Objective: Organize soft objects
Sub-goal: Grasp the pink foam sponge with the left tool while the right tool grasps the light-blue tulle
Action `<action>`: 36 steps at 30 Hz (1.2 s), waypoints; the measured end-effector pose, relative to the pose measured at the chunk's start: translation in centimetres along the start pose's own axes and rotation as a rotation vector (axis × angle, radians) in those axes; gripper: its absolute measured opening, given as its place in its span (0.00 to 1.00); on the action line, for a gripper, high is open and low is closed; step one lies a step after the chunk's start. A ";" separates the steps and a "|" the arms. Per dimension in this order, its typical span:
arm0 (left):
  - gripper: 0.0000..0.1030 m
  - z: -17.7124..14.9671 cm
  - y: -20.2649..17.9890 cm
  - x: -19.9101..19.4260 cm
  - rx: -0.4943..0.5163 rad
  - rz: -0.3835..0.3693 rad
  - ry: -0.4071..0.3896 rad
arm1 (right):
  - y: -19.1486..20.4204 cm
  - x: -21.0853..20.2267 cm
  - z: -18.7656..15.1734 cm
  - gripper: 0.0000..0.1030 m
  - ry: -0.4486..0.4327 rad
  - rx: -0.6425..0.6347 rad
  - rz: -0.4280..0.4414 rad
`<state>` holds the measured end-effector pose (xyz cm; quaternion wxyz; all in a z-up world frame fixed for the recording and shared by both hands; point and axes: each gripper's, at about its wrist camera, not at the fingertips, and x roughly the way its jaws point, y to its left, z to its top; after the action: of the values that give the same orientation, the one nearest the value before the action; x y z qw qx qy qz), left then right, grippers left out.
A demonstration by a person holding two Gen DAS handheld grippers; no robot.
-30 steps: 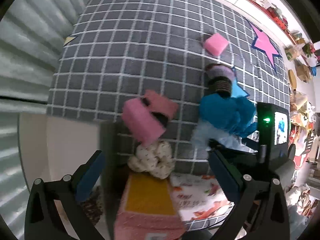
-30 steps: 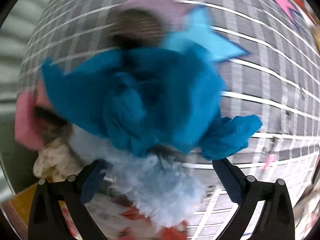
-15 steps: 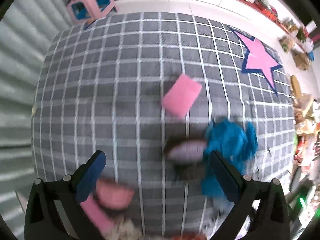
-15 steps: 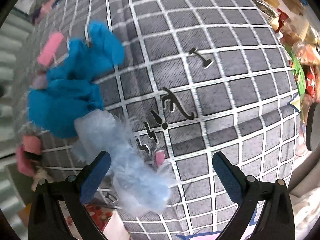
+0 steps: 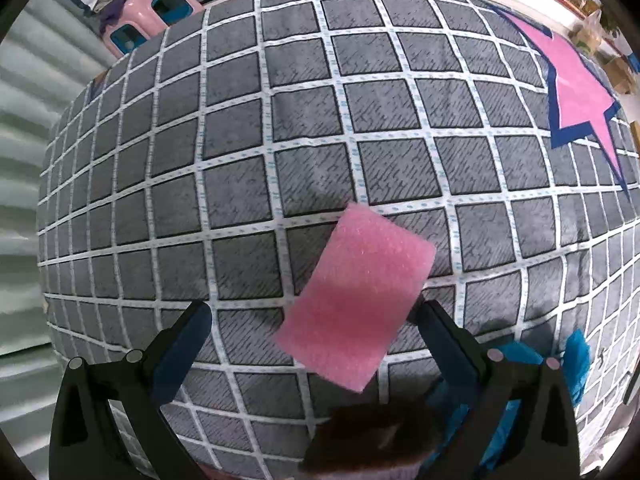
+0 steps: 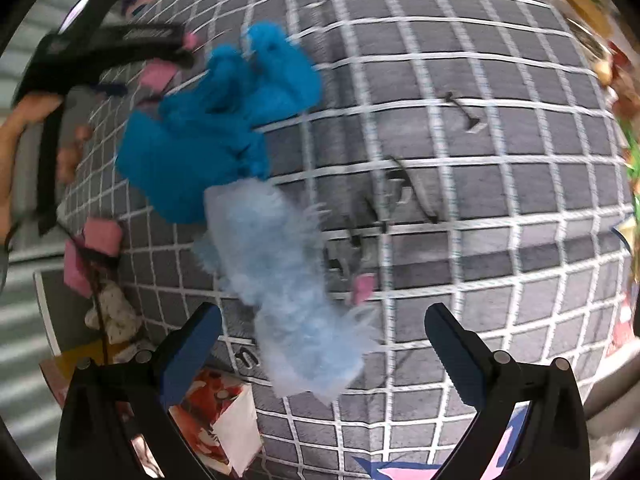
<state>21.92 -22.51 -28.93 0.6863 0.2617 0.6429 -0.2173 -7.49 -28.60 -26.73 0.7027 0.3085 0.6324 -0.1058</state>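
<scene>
The pink foam pad (image 5: 354,294) lies flat on the grid-patterned cover (image 5: 240,128), between the fingers of our left tool (image 5: 310,334), which gapes wide and empty. We judge the pick is in hand; next we lower and close. Our right tool (image 6: 322,338) hangs open too, above the blue fluffy cloth (image 6: 224,128).

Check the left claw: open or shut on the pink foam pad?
Open. The left claw has its fingers spread wide; the pink foam pad lies flat on the checked blanket between them, not squeezed.

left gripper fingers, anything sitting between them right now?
Yes, in the left wrist view the pink foam pad lies flat on the grey checked blanket, in the gap of the open left gripper, nearer its right-side finger. Not gripped yet.
</scene>
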 end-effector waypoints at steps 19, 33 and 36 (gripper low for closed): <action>1.00 1.6 0.3 2.9 -0.018 -0.101 0.008 | 6.3 5.7 2.5 1.00 0.042 -0.205 -0.263; 0.49 3.0 -5.8 -1.2 0.160 -0.079 -0.018 | 9.4 7.0 4.2 0.33 0.054 -0.265 -0.256; 0.49 1.9 -6.3 -2.9 0.145 -0.097 -0.032 | 8.8 6.3 4.4 0.31 0.057 -0.230 -0.179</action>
<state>19.16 -28.65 -26.43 0.6645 0.2756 0.6263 -0.3003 1.94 -22.65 -30.08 0.7027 0.1712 0.6852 -0.0862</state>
